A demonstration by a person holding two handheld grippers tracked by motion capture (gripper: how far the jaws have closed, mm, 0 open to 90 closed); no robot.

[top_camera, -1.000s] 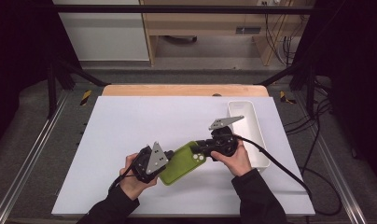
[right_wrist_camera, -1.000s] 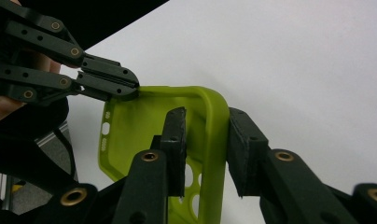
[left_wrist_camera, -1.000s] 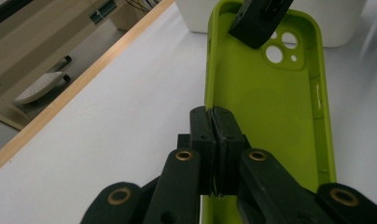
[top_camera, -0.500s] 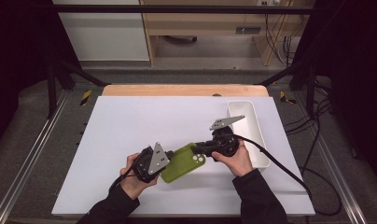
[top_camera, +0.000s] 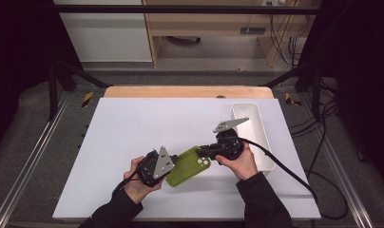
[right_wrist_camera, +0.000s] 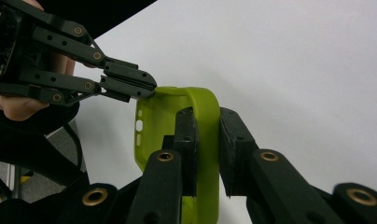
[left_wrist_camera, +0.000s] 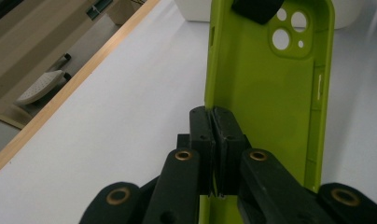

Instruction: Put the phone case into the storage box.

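A green phone case is held just above the white counter, between both tools. Its long axis runs from near-left to far-right, camera holes toward the right tool. The left tool pinches one side wall; the right tool clamps the camera-end rim.

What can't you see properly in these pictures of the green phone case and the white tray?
- Inside of the white tray, high view: its near wall and the right gripper with the hand cover part; contents cannot be told.
- Bottom end of the green phone case, left gripper view: cut off by the lower edge behind the left gripper jaws.
- Case's outer face, right gripper view: turned away; any print is hidden.
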